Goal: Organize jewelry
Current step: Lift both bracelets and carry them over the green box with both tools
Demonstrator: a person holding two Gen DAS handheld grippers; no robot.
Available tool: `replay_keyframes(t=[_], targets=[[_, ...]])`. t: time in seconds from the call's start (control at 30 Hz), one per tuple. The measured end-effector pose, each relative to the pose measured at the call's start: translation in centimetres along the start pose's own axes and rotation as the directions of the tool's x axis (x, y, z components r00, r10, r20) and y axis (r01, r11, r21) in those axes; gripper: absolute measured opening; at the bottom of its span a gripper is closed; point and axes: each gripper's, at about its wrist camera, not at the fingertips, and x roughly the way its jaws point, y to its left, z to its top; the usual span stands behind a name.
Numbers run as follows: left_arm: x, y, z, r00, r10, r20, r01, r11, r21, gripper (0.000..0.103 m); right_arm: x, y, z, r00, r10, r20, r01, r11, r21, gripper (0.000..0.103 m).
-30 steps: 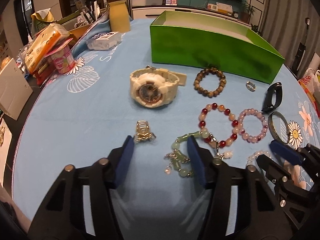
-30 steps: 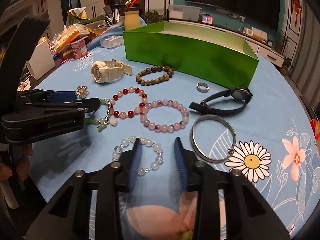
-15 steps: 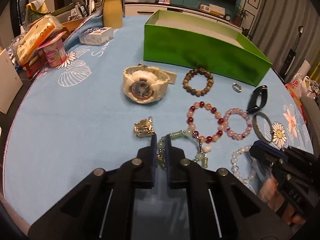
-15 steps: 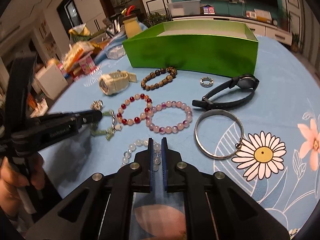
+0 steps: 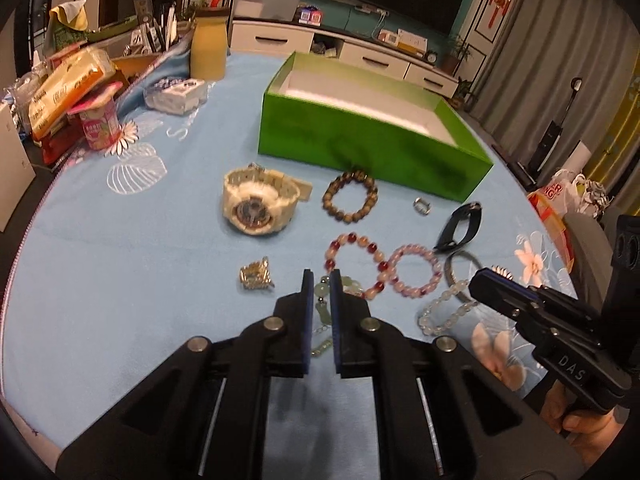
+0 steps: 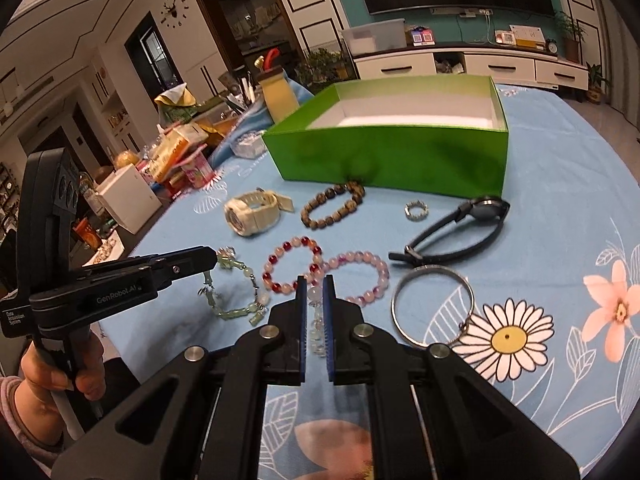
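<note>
Left wrist view shows the left gripper (image 5: 321,280) pinching the green bracelet (image 5: 320,300); the right gripper (image 6: 314,286) pinches the clear bracelet (image 6: 316,320). Both pickups look under way near the table's front edge (lifting next); the green box (image 6: 400,156) waits toward its far edge.

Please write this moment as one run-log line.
left gripper: shut on green bead bracelet | right gripper: shut on clear bead bracelet | green box: empty | white watch: on table
</note>
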Motion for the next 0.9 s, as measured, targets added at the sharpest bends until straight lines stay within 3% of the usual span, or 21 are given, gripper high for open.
replay_keyframes(t=[0.9], targets=[[-3.7,-2.6,3.3,0.994,-0.051,0.094,0.048,0.998,0.036,0.008,-3.0,-0.2,2.4,0.994,-0.001,0.107,0.0,1.0,0.002,0.007]])
